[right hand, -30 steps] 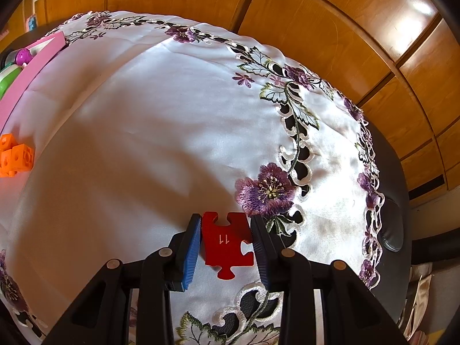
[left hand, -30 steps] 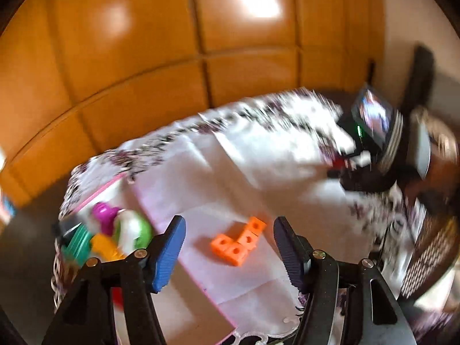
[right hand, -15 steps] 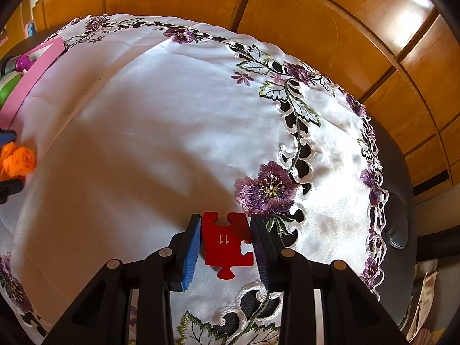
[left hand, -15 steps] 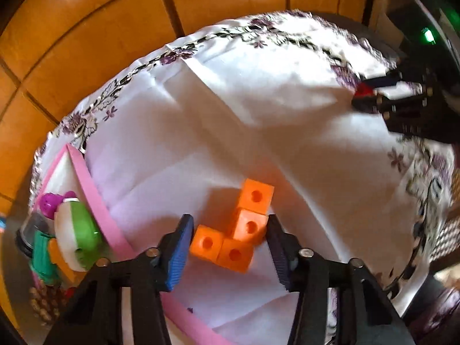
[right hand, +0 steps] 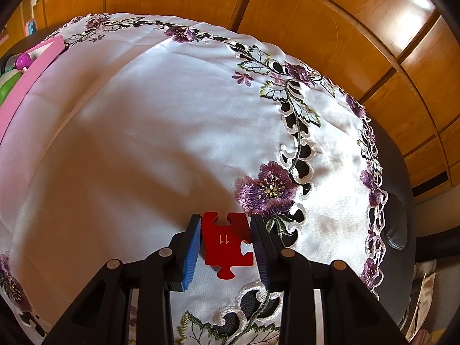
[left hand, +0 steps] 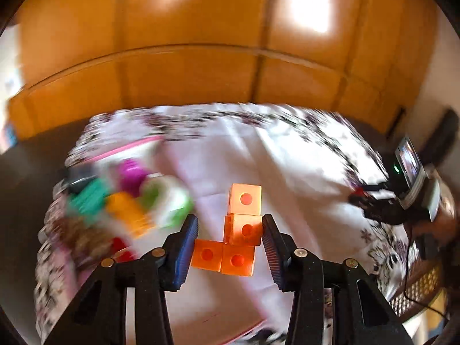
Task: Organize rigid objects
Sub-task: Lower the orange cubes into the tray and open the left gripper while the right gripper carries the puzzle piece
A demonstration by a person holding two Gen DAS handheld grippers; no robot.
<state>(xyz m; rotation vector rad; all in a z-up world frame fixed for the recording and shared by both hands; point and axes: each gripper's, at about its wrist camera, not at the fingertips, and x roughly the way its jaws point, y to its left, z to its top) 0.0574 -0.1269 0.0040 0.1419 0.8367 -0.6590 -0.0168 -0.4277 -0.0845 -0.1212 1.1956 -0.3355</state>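
Left tongs (left hand: 229,230): just been closing, now pinching the orange cube cluster (left hand: 237,247), one pad on the low outer cube, the other on the cube in the middle of the stack. Cluster sharp against a smeared background, so probably carried, to the right of the pink tray (left hand: 129,146) and not yet over it.

Right tongs (right hand: 225,224): pressed onto the red puzzle piece (right hand: 227,244), numbered 11, low over the embroidered cloth (right hand: 143,143), far to the right of the pink tray.

For the carry:
- Keep the squeeze steady; uneven contact on a stepped shape invites twisting or a cube snapping off.
- Travel level toward the pink tray, slowing before its rim.
- Lower into a gap among the toys (left hand: 126,201) already inside, then release only once settled.
- Hold the puzzle piece as is until the cluster is down.

Hard to make out:
- Tray contents badly blurred in the left view: green, purple, yellow shapes, nothing nameable.
- Free room inside the tray impossible to judge.
- Tray mostly cut off at the edge of the right view.
- Whether the puzzle piece touches the cloth or hangs just above: cannot tell.
- Worktop (right hand: 396,201) mostly hidden under the cloth.
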